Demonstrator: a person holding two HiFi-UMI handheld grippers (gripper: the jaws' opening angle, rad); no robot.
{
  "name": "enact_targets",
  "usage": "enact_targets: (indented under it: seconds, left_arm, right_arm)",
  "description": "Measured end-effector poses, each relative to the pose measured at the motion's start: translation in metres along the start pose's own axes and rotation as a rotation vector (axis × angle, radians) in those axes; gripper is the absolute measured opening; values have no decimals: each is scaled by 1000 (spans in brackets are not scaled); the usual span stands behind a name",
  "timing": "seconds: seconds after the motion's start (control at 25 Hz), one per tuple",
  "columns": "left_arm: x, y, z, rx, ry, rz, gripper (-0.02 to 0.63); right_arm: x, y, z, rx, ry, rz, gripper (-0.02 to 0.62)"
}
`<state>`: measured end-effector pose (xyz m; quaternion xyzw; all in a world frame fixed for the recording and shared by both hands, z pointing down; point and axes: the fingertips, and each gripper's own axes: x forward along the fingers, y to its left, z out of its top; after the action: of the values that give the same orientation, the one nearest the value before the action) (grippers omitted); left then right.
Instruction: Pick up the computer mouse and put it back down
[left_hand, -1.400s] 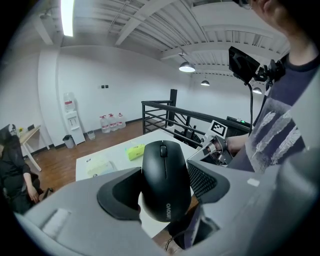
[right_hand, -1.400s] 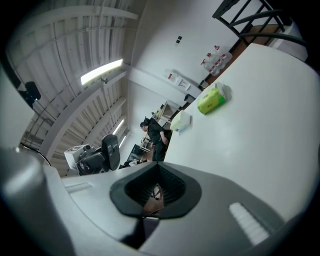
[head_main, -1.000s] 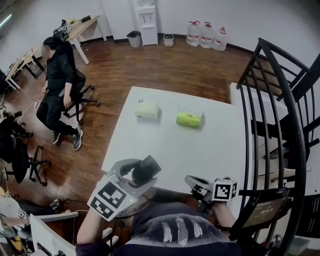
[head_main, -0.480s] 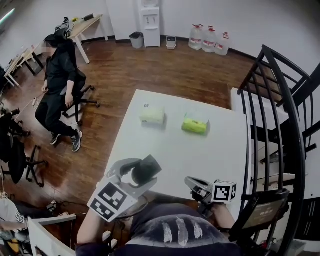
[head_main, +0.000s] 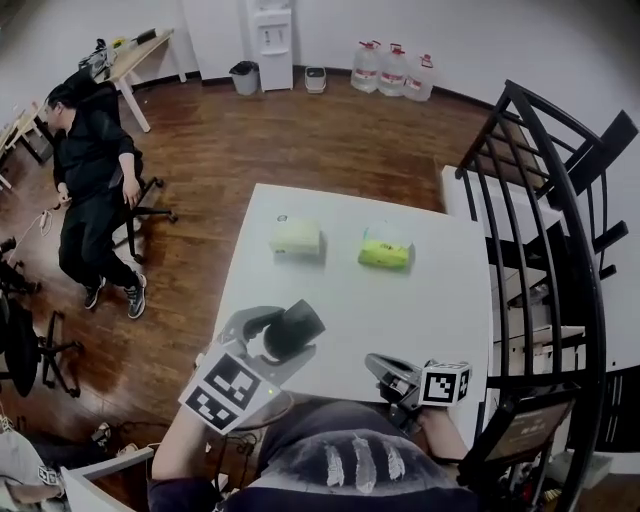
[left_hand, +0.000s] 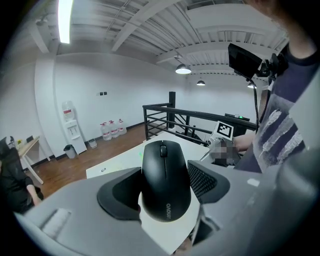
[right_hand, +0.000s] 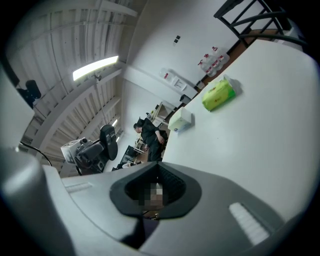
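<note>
A black computer mouse (left_hand: 165, 177) sits between the pads of my left gripper (left_hand: 164, 186), which is shut on its sides. In the head view the mouse (head_main: 296, 328) and left gripper (head_main: 285, 330) hang in the air over the near left edge of the white table (head_main: 350, 310). My right gripper (head_main: 386, 370) is low at the table's near edge, right of the mouse. Its jaws meet at the tips with nothing between them in the right gripper view (right_hand: 156, 170).
A pale tissue pack (head_main: 296, 236) and a green pack (head_main: 385, 250) lie on the far half of the table. A black railing (head_main: 530, 200) runs along the right. A person sits on an office chair (head_main: 90, 180) at the left. Water bottles (head_main: 390, 68) stand by the far wall.
The left gripper has carried the mouse a little forward over the table's near edge. The right gripper has shifted slightly with it. Neither grip has changed.
</note>
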<state>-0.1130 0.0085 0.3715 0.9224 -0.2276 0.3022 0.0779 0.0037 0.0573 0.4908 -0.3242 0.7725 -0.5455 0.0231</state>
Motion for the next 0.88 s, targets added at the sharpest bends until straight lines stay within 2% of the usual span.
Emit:
enact_targets:
  seconds: [0.28, 0.64, 0.88]
  left_arm:
    - [33, 16, -1, 1, 33, -31, 304]
    - [77, 36, 3, -27, 103, 22, 304]
    - [104, 44, 1, -62, 136, 28, 304]
  right_arm:
    - [-4, -20, 6, 40, -25, -27, 3]
    - [-9, -42, 42, 33, 7, -13, 3]
    - [-8, -61, 50, 51, 37, -7, 3]
